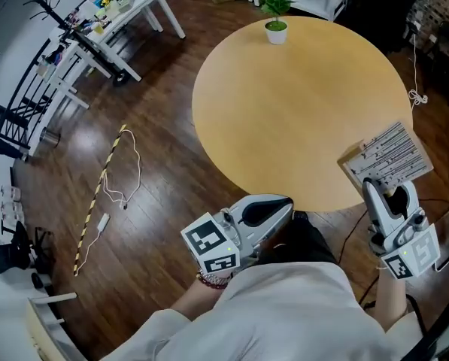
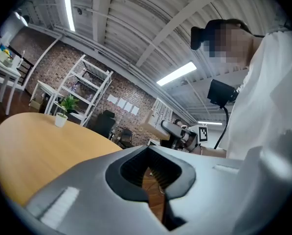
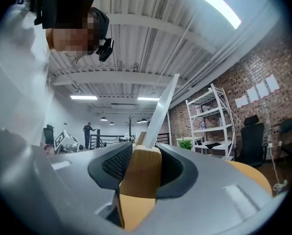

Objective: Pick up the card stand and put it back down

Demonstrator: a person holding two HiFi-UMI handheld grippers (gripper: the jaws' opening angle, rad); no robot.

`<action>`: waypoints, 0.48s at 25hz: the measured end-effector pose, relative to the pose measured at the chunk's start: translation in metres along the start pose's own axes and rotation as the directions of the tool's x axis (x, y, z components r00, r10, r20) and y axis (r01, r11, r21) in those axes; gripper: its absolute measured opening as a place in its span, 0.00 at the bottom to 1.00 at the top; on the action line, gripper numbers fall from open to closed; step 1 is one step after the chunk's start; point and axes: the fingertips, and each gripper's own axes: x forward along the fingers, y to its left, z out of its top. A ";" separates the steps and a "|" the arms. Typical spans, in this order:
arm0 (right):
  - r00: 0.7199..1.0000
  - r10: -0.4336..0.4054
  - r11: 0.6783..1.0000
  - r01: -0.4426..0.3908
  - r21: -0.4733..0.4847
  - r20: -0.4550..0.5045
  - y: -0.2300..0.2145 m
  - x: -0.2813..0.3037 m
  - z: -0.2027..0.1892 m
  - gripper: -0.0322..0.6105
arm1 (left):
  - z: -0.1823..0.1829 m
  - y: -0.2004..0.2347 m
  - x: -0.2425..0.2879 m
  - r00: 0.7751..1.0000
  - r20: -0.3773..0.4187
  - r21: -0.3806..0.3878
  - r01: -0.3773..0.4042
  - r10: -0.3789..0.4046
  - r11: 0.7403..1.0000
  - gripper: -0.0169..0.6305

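Observation:
The card stand (image 1: 389, 156) is a small wooden block carrying a white printed card. It sits over the near right edge of the round wooden table (image 1: 299, 111). My right gripper (image 1: 378, 185) is shut on the wooden block (image 3: 141, 173), and the card (image 3: 163, 106) rises slanting from it. I cannot tell whether the block touches the table. My left gripper (image 1: 278, 207) hangs by the person's body below the table's near edge, jaws nearly together with nothing between them (image 2: 153, 180). The left gripper view also shows the card stand (image 2: 158, 119) at a distance.
A small potted plant (image 1: 275, 21) stands at the table's far edge. White tables (image 1: 126, 10) stand at the back left. A cable and a yellow-black strip (image 1: 100, 194) lie on the dark wood floor. A white cord (image 1: 417, 92) hangs at the table's right.

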 end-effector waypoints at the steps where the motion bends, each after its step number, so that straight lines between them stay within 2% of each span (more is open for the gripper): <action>1: 1.000 -0.014 1.000 0.014 0.005 0.001 0.008 -0.012 0.005 0.29 | 0.000 -0.011 0.000 1.000 -0.008 -0.002 0.017 -0.017 1.000 0.00; 4: 0.999 -0.020 1.000 0.019 0.020 0.025 0.026 -0.048 0.019 0.29 | 0.004 -0.044 0.003 0.999 -0.006 0.024 0.042 -0.041 0.999 0.00; 8: 0.998 -0.009 0.999 0.007 0.039 0.059 0.043 -0.099 0.016 0.29 | -0.010 -0.095 0.002 0.998 0.006 0.052 0.054 -0.055 0.997 0.00; 12: 0.997 0.026 0.999 -0.029 0.037 0.071 0.047 -0.114 0.018 0.29 | -0.016 -0.112 0.008 0.999 -0.002 0.079 0.032 -0.032 0.996 0.02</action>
